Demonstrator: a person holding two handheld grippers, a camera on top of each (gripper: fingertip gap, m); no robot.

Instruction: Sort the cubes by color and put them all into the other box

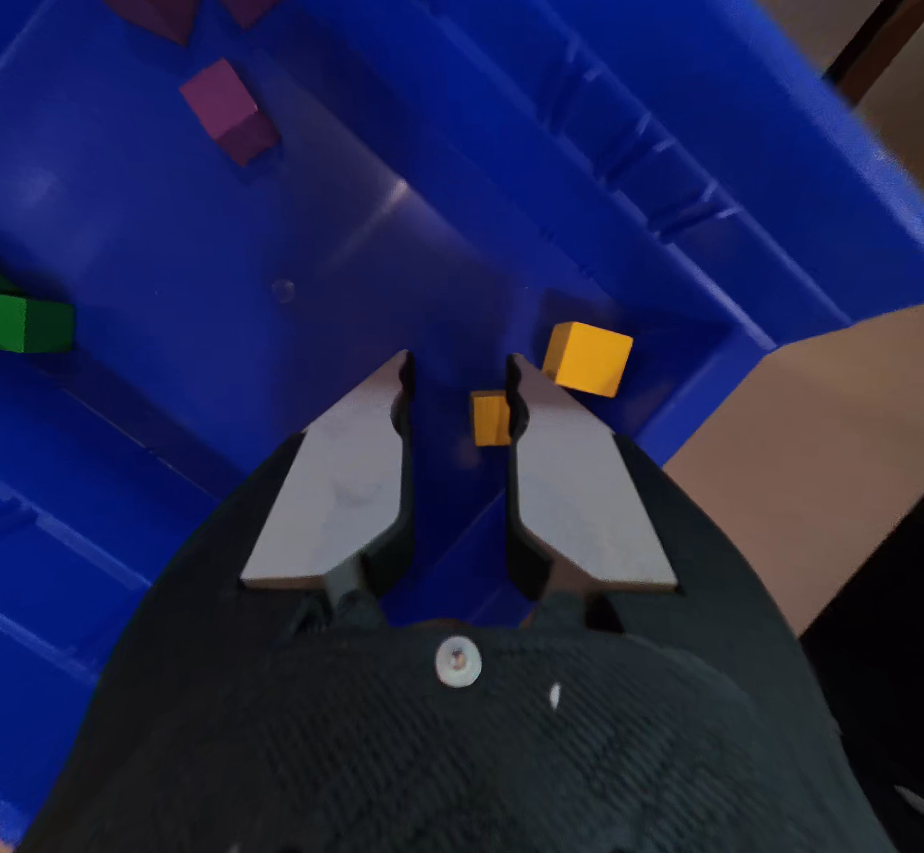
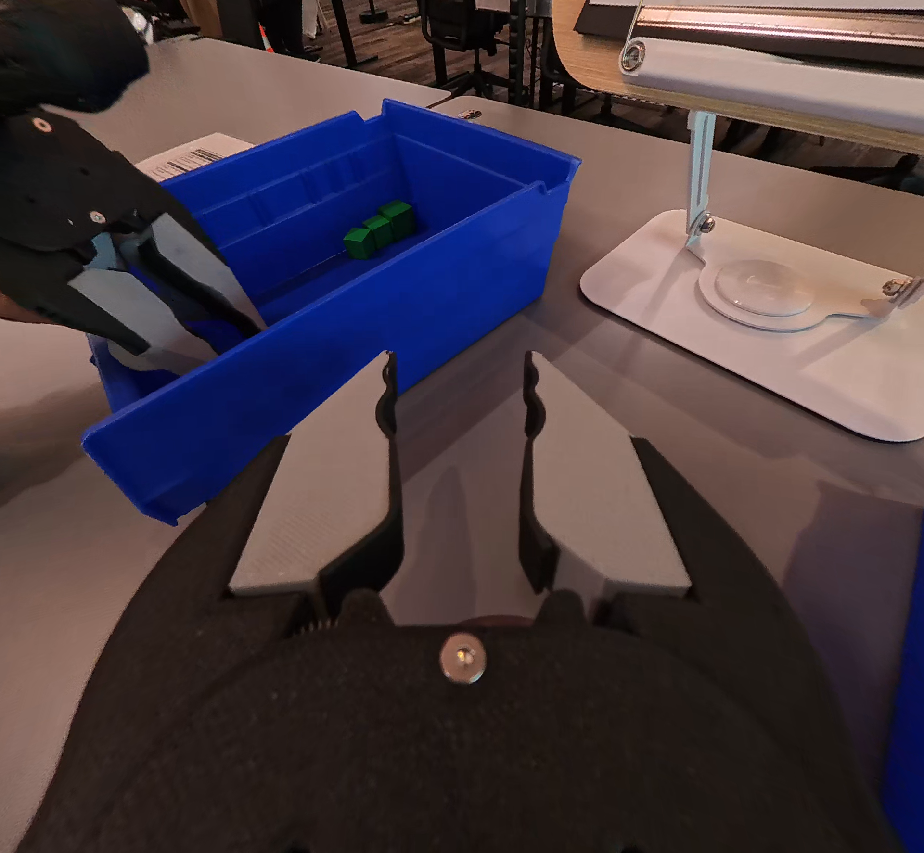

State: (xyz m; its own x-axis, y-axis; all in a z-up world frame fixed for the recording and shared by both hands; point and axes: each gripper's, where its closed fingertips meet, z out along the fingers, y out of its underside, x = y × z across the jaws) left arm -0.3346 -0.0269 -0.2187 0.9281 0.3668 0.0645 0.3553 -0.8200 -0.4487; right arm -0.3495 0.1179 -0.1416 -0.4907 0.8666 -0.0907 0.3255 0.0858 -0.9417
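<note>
On a grey table [image 2: 650, 239] in an office room, the left gripper [image 1: 459, 369] reaches into the blue box [image 2: 400, 319], partly open and empty, beside 2 yellow cubes [image 1: 587, 359], with 3 purple cubes [image 1: 230, 109] and green cubes [image 2: 380, 229] beyond, while the right gripper [image 2: 457, 364] hovers wide open, empty.
</note>
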